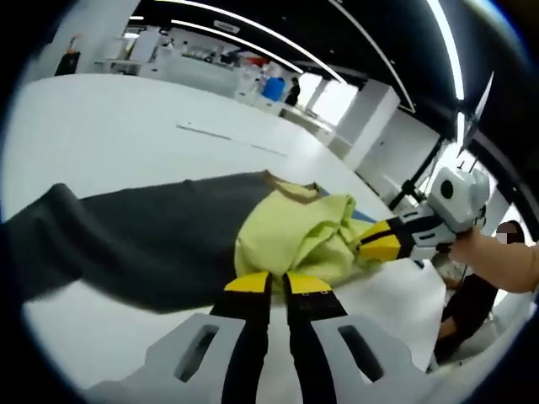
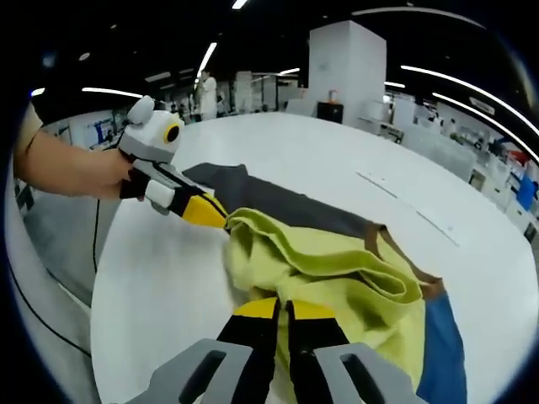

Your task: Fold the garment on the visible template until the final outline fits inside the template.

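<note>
My left gripper (image 1: pixel 279 284) pinches the near hem of the yellow-green garment (image 1: pixel 290 236), bunched on the white table (image 1: pixel 126 135) over a dark grey panel (image 1: pixel 143 236). To its right, my right gripper (image 2: pixel 282 310) pinches the opposite edge.

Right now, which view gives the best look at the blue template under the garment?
The right gripper view: the blue template shows as a broad strip beside the yellow-green garment. The left gripper view shows only a thin blue sliver past the bunched cloth, near the right gripper.
</note>
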`<state>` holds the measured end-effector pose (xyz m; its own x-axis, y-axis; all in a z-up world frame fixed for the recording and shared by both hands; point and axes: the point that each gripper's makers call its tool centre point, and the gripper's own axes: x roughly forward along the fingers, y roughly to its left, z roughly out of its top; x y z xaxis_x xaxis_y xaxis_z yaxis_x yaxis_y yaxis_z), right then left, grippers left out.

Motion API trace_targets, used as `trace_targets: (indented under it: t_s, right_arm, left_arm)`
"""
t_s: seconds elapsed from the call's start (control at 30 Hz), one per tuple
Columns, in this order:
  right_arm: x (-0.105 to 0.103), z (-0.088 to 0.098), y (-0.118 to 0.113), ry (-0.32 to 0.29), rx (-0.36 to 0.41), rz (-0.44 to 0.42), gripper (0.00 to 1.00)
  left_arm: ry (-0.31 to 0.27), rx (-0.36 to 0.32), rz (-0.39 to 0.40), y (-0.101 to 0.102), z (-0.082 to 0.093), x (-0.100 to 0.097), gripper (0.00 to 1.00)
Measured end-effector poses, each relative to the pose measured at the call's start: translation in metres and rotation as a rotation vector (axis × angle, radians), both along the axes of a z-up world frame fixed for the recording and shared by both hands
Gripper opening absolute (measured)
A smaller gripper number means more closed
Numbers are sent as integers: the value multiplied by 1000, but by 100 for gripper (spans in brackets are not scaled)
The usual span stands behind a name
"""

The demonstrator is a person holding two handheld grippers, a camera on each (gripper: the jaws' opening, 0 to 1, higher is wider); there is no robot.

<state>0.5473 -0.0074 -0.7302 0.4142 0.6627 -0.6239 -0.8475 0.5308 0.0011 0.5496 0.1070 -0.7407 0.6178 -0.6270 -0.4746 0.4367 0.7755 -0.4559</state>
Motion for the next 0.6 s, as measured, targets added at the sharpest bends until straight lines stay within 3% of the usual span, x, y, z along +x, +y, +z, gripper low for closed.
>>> trace_targets:
  t_s: [0.3, 0.6]
  right_arm:
    - [2, 1, 6, -1, 5, 3, 3]
    - [3, 3, 9, -17, -15, 26, 0]
  left_arm:
    - [-5, 14, -3, 2, 0, 1, 0]
    - [-4, 41, -26, 2, -1, 1, 0]
